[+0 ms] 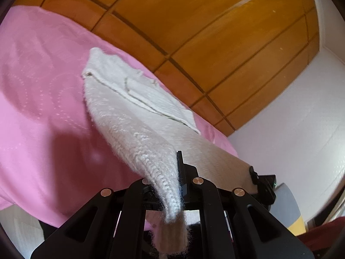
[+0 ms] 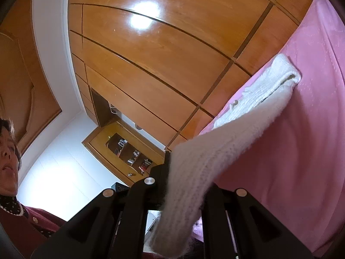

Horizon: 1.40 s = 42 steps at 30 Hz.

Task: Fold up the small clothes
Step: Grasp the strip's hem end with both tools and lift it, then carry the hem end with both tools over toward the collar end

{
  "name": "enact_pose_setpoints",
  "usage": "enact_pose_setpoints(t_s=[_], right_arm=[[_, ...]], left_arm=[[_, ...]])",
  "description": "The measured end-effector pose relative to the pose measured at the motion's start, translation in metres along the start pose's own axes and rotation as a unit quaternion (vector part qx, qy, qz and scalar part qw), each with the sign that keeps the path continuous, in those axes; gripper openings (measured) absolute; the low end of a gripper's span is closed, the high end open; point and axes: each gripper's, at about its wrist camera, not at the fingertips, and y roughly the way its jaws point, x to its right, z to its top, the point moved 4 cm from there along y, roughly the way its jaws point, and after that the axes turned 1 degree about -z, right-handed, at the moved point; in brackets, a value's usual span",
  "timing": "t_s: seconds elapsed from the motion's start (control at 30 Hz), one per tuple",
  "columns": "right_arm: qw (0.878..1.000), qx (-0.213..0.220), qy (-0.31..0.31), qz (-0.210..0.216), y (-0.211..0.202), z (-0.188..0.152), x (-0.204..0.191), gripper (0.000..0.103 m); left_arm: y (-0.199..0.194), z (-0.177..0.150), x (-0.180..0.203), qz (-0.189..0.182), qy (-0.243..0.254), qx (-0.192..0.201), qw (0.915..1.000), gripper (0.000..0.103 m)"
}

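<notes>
A small white knitted garment [image 1: 133, 99] lies partly on a pink bedspread [image 1: 38, 90]. Its near edge is lifted off the bed and stretched between both grippers. My left gripper [image 1: 174, 185] is shut on one near corner of the knit, which hangs down over the jaws. In the left wrist view the right gripper [image 1: 258, 183] shows at the right, holding the other corner. In the right wrist view my right gripper [image 2: 172, 183] is shut on the garment [image 2: 226, 142], which runs up to its far end [image 2: 278, 75] resting on the bedspread [image 2: 301, 140].
A wooden panelled wardrobe [image 1: 194, 32] stands behind the bed and fills the right wrist view [image 2: 151, 54]. A white wall [image 1: 291, 118] is beside it. The person [image 2: 8, 155] in a dark red top is at the left. A wooden shelf niche [image 2: 127, 151] holds small items.
</notes>
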Motion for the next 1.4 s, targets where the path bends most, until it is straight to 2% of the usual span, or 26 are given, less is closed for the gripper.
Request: enact_pose_setpoints(t_s=[0.4,0.57,0.7,0.83,0.93,1.03,1.27,1.4], right_arm=[[0.998,0.032,0.015,0.056,-0.059,-0.005,-0.024,0.006],[0.998,0.015,0.006,0.062,-0.082,-0.023,-0.045,0.006],[0.997,-0.018,0.008,0.080,-0.084,-0.038,-0.057,0.006],[0.996,-0.037,0.024,0.075,-0.083,-0.047,-0.049,0.006],[0.995,-0.023,0.058,0.081,-0.084,-0.041,-0.035,0.006],[0.994,-0.012,0.072,0.084,-0.083,-0.030,-0.026,0.007],[0.988,0.020,0.119,0.096,-0.054,0.014,0.001,0.007],[0.986,0.028,0.130,0.098,-0.039,0.035,0.008,0.008]], left_arm=[[-0.038,0.003,0.033,-0.083,0.003,0.017,0.9964,0.005],[-0.059,-0.012,0.033,-0.110,-0.020,0.006,0.9937,0.005],[-0.072,-0.023,0.023,-0.134,-0.065,-0.005,0.9888,0.005],[-0.066,-0.015,-0.002,-0.160,-0.139,-0.010,0.9772,0.005],[-0.060,-0.013,-0.017,-0.159,-0.178,-0.012,0.9710,0.005],[-0.058,-0.010,-0.024,-0.159,-0.190,-0.012,0.9687,0.005],[-0.048,0.022,-0.015,-0.169,-0.151,-0.010,0.9740,0.005],[-0.035,0.044,-0.016,-0.161,-0.134,-0.012,0.9776,0.005]])
